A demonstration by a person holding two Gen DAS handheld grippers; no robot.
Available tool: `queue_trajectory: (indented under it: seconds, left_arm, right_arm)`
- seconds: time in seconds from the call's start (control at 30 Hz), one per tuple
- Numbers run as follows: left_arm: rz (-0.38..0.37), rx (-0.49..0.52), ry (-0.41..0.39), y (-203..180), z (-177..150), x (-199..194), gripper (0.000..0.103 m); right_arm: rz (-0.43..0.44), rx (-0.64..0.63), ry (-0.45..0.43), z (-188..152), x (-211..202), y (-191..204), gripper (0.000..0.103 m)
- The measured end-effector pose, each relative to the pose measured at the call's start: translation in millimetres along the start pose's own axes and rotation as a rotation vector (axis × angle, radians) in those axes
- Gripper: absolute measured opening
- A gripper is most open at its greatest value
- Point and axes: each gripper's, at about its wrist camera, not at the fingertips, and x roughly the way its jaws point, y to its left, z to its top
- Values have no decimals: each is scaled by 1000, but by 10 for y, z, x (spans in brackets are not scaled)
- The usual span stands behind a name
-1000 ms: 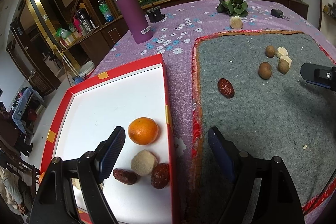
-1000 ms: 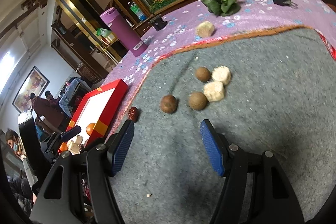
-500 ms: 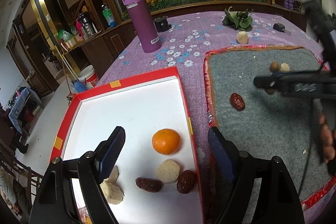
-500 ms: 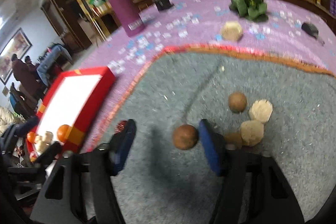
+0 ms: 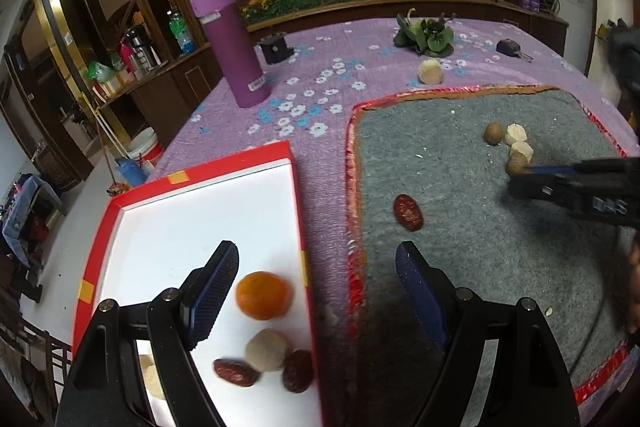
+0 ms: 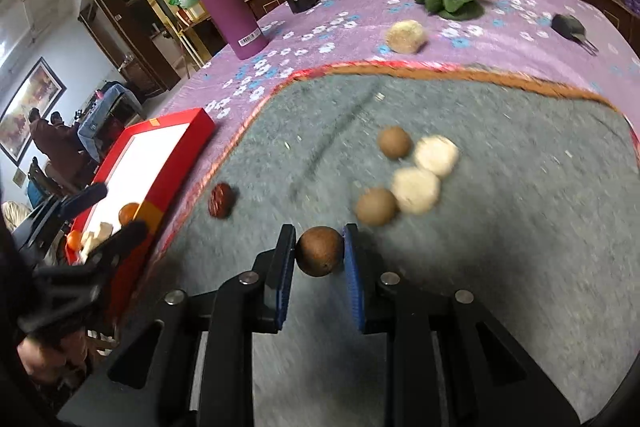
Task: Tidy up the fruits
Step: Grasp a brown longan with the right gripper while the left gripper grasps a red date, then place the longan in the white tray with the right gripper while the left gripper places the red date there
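The right hand-held gripper [image 6: 319,255] pinches a brown round fruit [image 6: 320,251] just above the grey mat [image 6: 520,227]; the left hand-held gripper [image 5: 316,291] hangs spread over the red tray [image 5: 192,179]. The job looks about half done: the tray holds an orange [image 5: 263,295], a pale ball [image 5: 266,349] and two dates [image 5: 298,371]. Farther off on the mat lie one date [image 6: 221,199], two brown fruits [image 6: 376,207] and two pale pieces [image 6: 416,190].

Right hand-held gripper [image 6: 320,255] clamped, seemingly low; left hand-held gripper [image 5: 316,291] held wide apart
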Motion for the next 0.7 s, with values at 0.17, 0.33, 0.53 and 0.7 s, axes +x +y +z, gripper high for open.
queue_trajectory:
  seconds: [0.17, 0.33, 0.53, 0.7]
  left_arm:
    - [-51, -8, 36, -121, 130, 139, 81]
    - [-88, -11, 64, -267, 223, 281, 80]
    - [-113, 7, 118, -396, 247, 494, 58]
    - [-176, -26, 141, -400, 229, 593, 41]
  right_arm:
    - [-15, 22, -4, -142, -182, -187, 26]
    - [-24, 64, -7, -189, -205, -376, 26]
    - [-35, 55, -12, -210, -160, -383, 26]
    - [-43, 46, -20, -237, -158, -373, 26]
